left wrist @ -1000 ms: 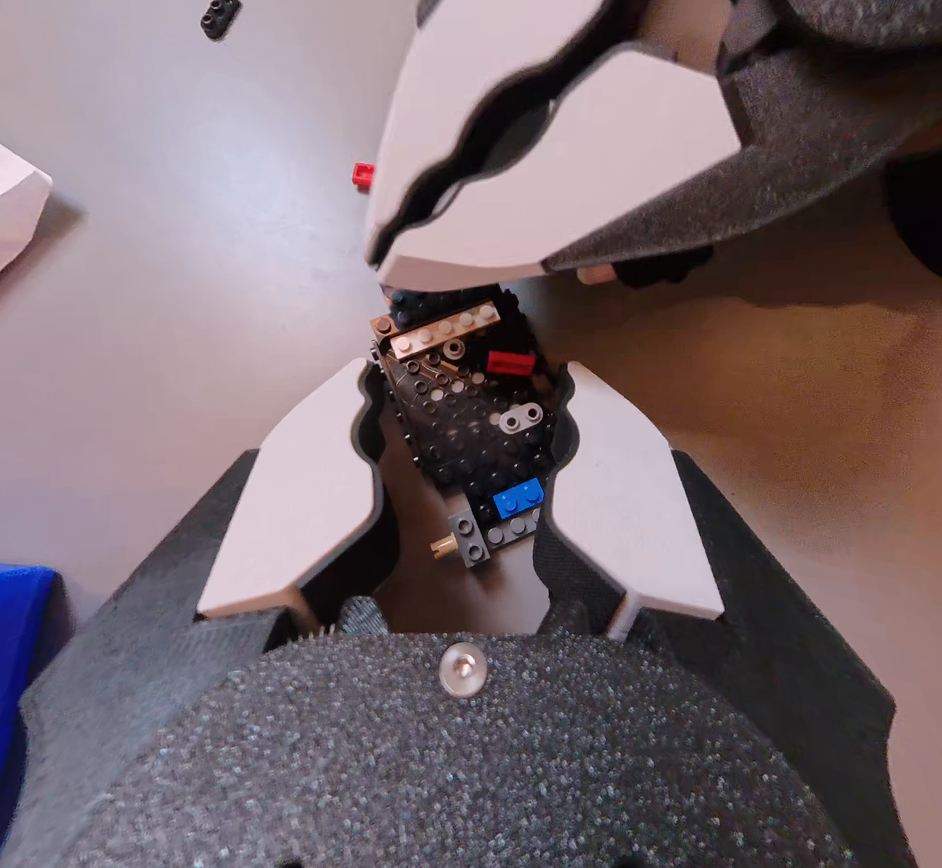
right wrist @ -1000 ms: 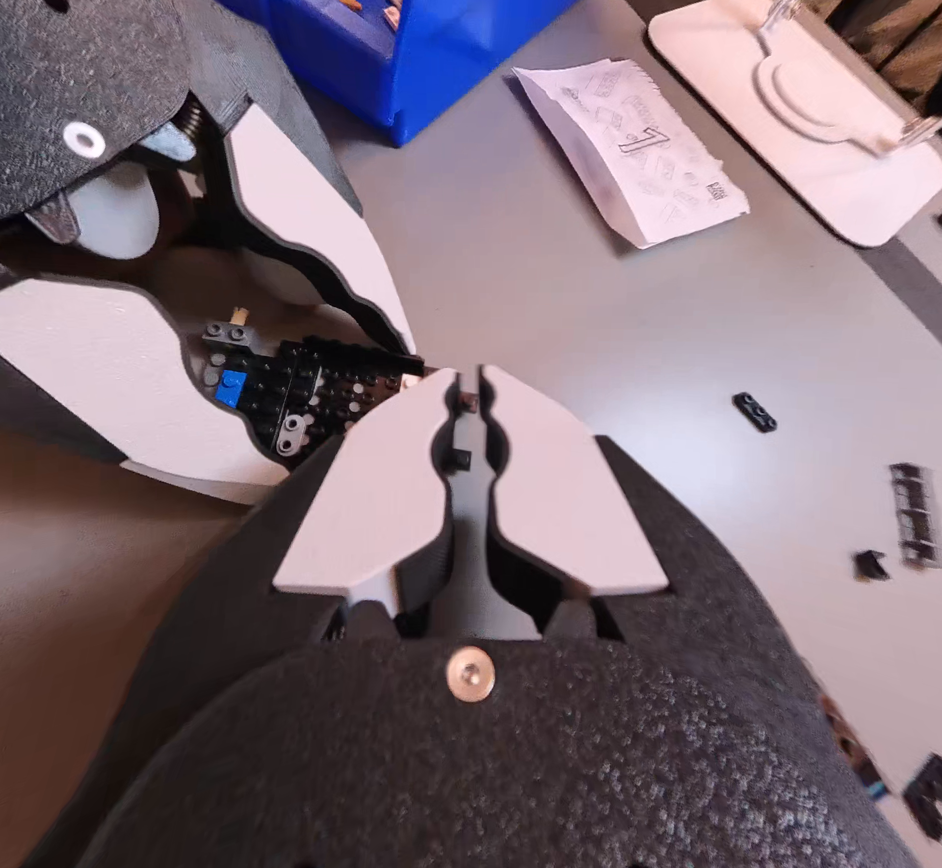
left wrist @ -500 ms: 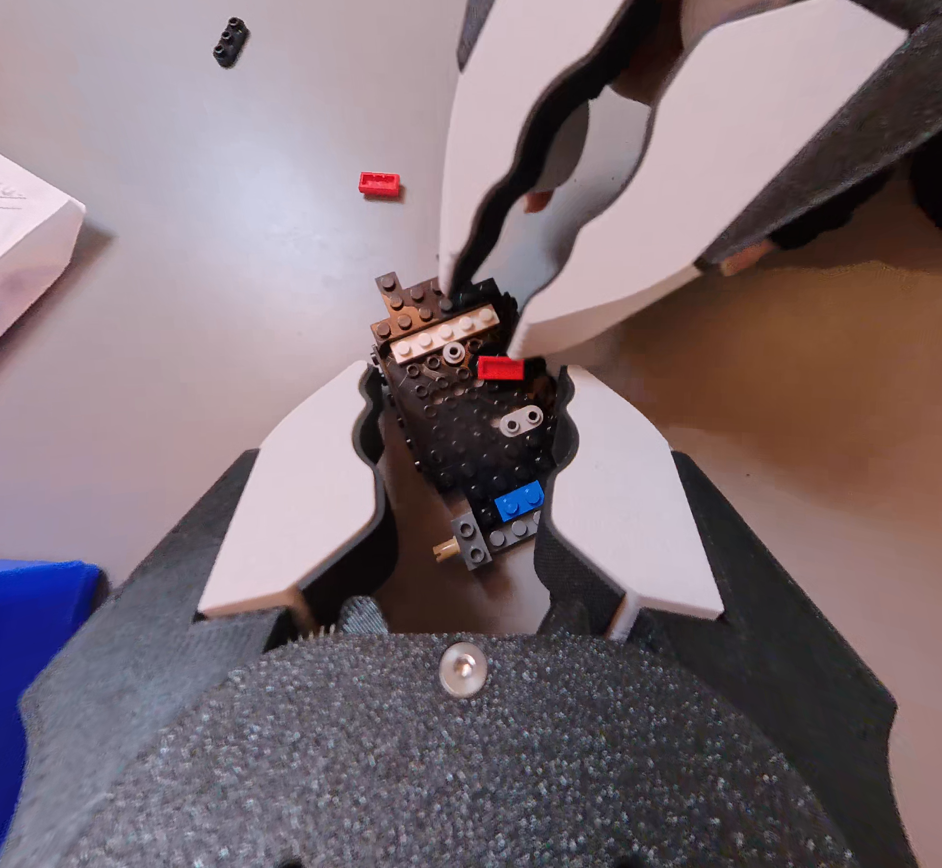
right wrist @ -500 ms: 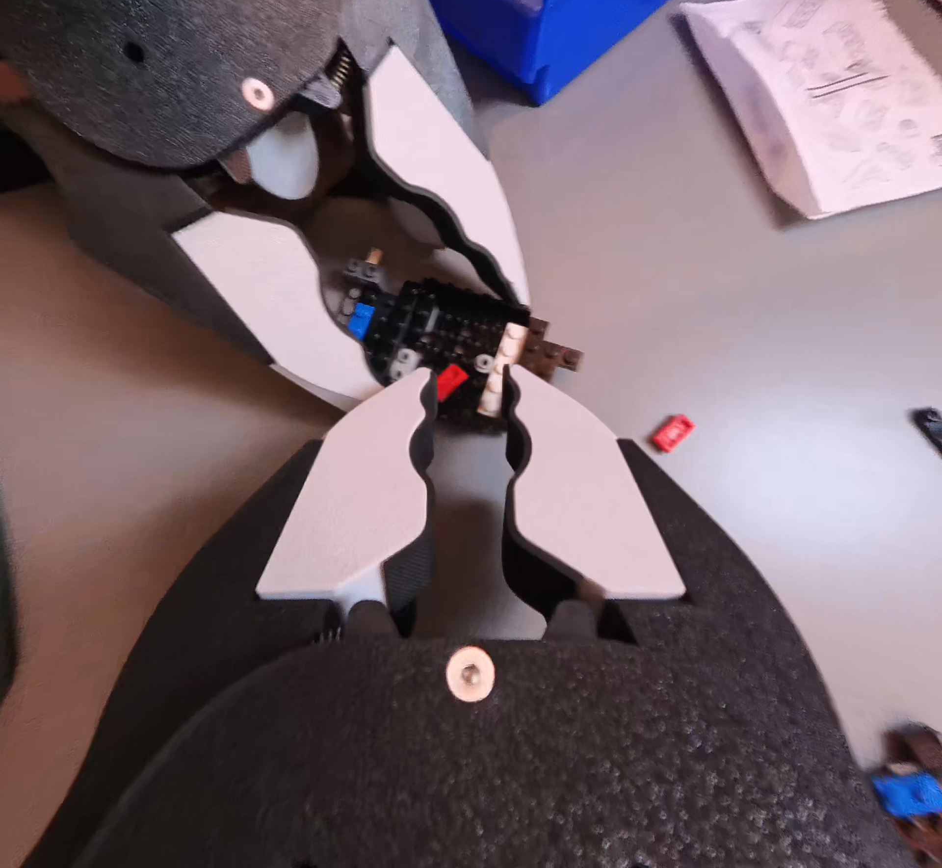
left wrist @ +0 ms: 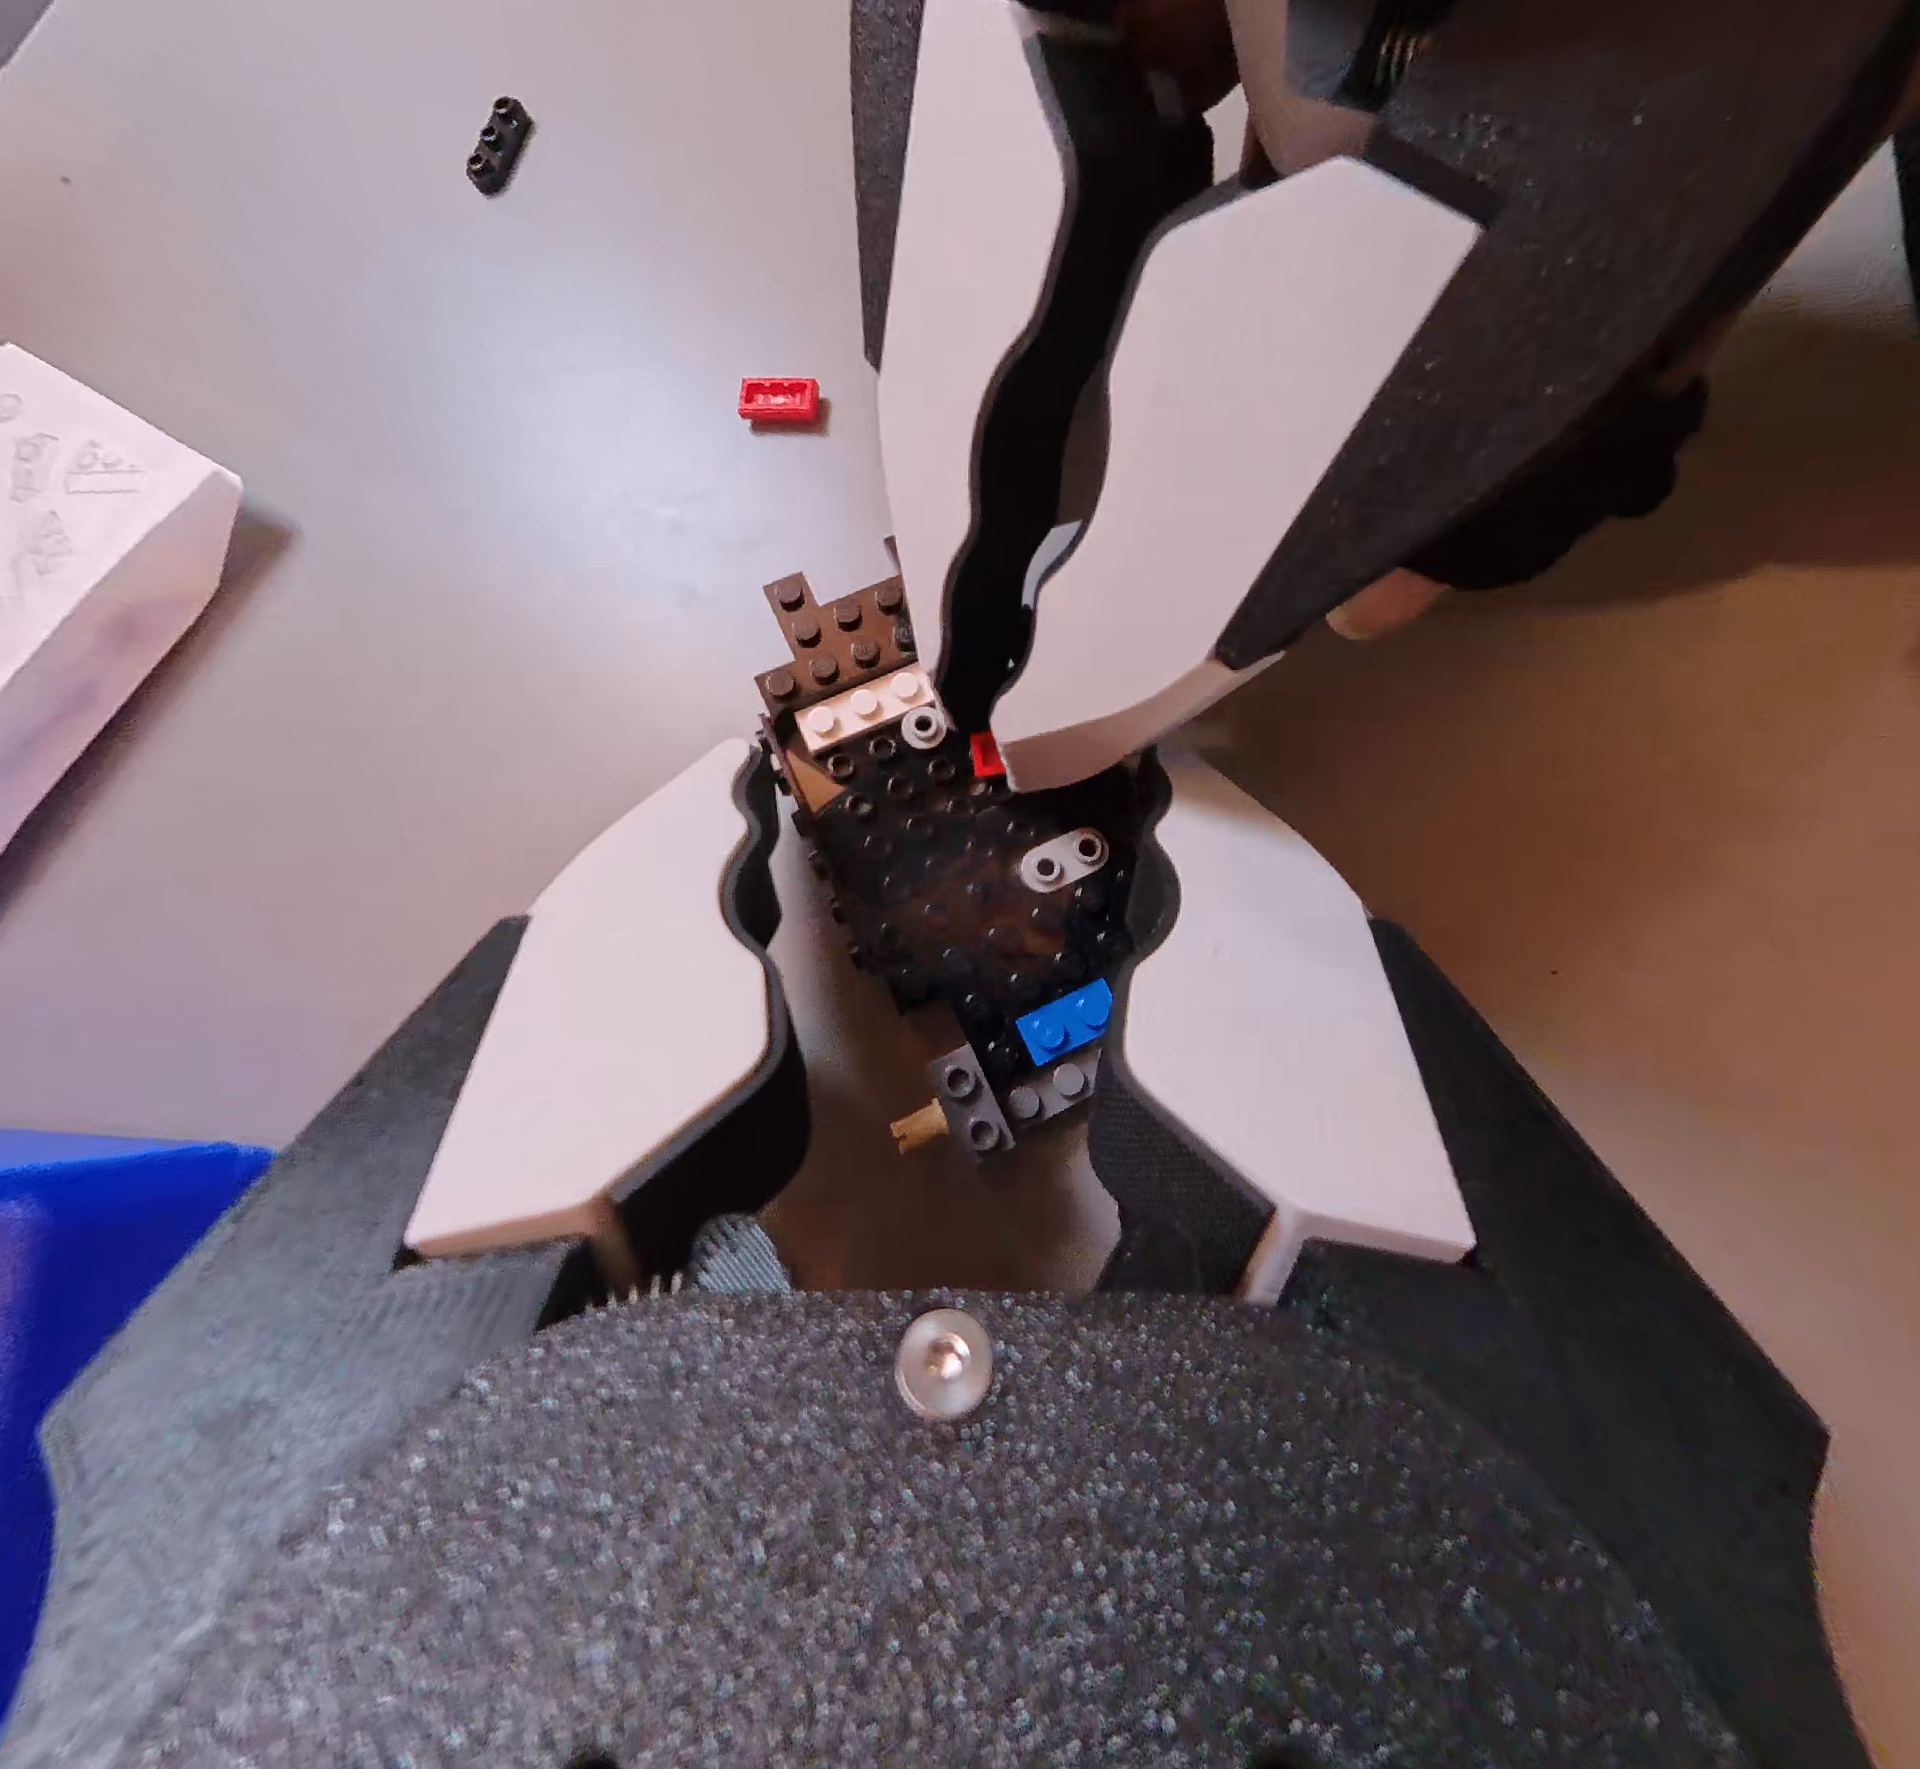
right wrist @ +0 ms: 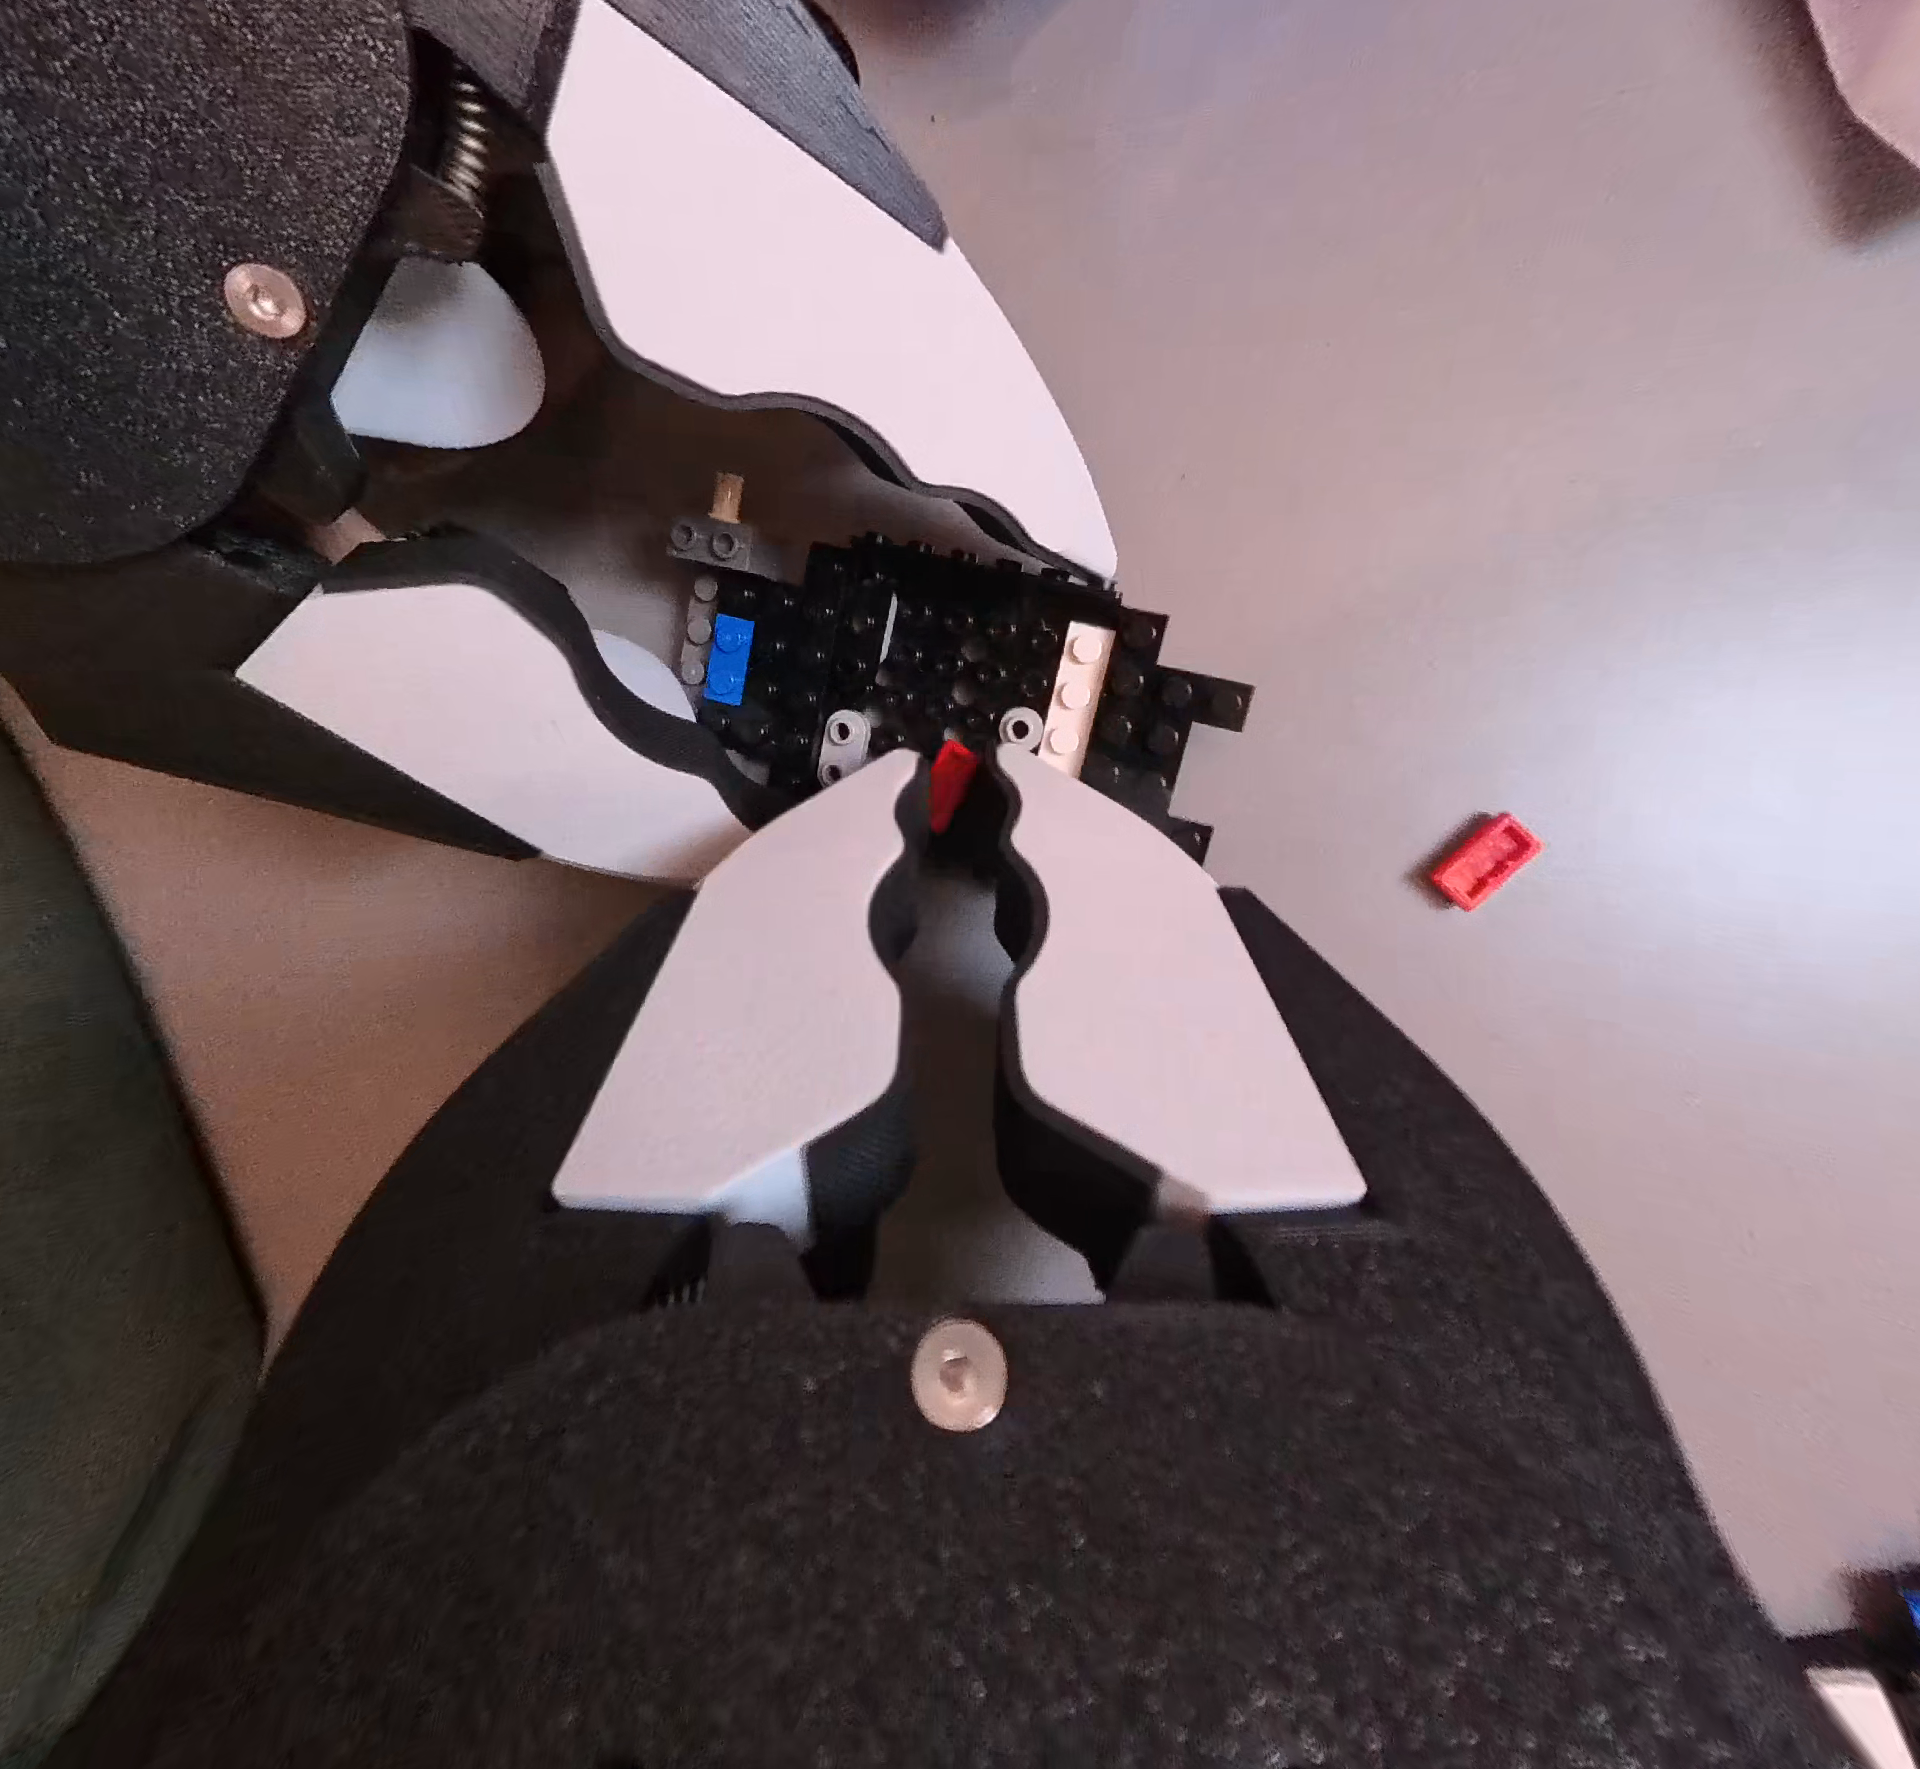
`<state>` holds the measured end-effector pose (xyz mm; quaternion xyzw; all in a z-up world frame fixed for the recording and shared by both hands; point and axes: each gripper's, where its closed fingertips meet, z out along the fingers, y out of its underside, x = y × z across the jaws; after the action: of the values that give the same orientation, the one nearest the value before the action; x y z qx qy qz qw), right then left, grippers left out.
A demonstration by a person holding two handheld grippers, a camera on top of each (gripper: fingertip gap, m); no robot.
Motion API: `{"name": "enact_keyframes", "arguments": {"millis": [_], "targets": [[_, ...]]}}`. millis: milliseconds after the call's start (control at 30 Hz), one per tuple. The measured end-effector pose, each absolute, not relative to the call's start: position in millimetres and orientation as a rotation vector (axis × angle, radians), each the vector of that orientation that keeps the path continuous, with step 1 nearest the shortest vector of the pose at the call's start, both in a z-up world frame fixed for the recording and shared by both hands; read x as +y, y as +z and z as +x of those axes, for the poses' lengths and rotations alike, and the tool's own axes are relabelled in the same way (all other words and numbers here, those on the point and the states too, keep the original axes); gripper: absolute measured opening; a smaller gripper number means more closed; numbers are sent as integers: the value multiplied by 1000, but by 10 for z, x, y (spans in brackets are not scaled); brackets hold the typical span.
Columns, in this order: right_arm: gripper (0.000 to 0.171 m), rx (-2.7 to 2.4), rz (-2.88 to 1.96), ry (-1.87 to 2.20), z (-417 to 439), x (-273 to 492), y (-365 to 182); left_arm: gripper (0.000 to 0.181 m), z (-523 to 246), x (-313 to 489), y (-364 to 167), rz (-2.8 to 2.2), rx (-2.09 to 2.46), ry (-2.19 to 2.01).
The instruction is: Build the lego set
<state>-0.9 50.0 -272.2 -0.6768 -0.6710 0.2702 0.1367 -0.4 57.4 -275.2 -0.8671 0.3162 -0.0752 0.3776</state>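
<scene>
The left tongs (left wrist: pixel 951 820) clamp a black studded brick assembly (left wrist: pixel 966 888) by its two long sides, holding it just above the grey table (left wrist: pixel 416 472), its long axis running straight out along the tongs' own fingers. A blue plate (left wrist: pixel 1062 1028) and grey pieces sit at the near end, close to the tongs' throat; a white strip (left wrist: pixel 868 709) and a brown stepped plate (left wrist: pixel 842 639) project past the fingertips.

The right tongs (right wrist: pixel 956 763) come in from the opposite side, tips nearly together, pinching a small red piece (right wrist: pixel 951 784) on edge between them. That piece meets the assembly's studded top at its far end, just beside the white strip and a pale grey round-holed piece (right wrist: pixel 1020 728), on the side nearest the right tongs.

A second red plate (right wrist: pixel 1484 859) lies flat on the table, apart from the assembly. A black three-stud piece (left wrist: pixel 501 143) rests farther off, a folded printed sheet (left wrist: pixel 73 535) lies at the left edge, and a blue bin (left wrist: pixel 94 1304) shows beside the left tongs.
</scene>
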Motion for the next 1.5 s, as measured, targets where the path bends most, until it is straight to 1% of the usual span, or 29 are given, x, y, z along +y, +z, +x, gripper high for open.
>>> {"name": "enact_keyframes", "arguments": {"millis": [67, 100, 133, 267, 300, 333, 400, 433, 533, 600, 700, 833, 967, 1133, 1200, 1233, 1300, 1500], "targets": [[7, -1961, -1908, 768, -17, 493, -2726, 65, -2, 569, -2760, -2221, 796, -227], [2, -1952, -1868, 778, -29, 494, -2708, 65, -2, 568, -2765, -2225, 783, -254], [2, -1956, -1843, 826, -28, 464, -2686, 65, -1, 567, -2764, -2227, 769, -286], [2, -1767, -1753, 1165, -53, 502, -2376, 70, -48, 568, -2646, -2173, 756, -364], [2, -1699, -1711, 1262, -52, 535, -2254, 67, -56, 557, -2585, -2149, 752, -405], [2, -1633, -1679, 1362, -44, 560, -2140, 59, -51, 535, -2508, -2110, 765, -450], [2, -1524, -1657, 1547, -20, 587, -1976, 38, -5, 477, -2311, -1994, 802, -544], [2, -1479, -1653, 1631, -16, 585, -1922, 32, 23, 465, -2194, -1924, 798, -575], [2, -1365, -1658, 1837, -40, 555, -1817, 31, 51, 483, -1911, -1773, 765, -550], [2, -1311, -1665, 1947, -56, 530, -1769, 31, 51, 489, -1863, -1728, 797, -447], [3, -1255, -1663, 2061, -76, 489, -1715, 23, 58, 498, -1859, -1707, 830, -332], [2, -1218, -1667, 2085, -111, 471, -1696, 18, 42, 513, -1829, -1699, 805, -310], [2, -1193, -1681, 2031, -147, 504, -1717, 22, 2, 539, -1764, -1677, 760, -299], [3, -1110, -1707, 2116, -181, 501, -1690, 19, -43, 552, -1775, -1645, 826, -161], [4, -1069, -1697, 2171, -190, 497, -1637, 16, -67, 541, -1739, -1621, 845, -153], [5, -1037, -1677, 2187, -190, 522, -1594, 9, -97, 536, -1721, -1616, 848, -148], [7, -1039, -1640, 2202, -177, 527, -1532, 3, -157, 529, -1638, -1594, 829, -167], [7, -944, -1579, 2182, -92, 723, -1410, 3, -509, 595, -1462, -1596, 718, -136]]}}
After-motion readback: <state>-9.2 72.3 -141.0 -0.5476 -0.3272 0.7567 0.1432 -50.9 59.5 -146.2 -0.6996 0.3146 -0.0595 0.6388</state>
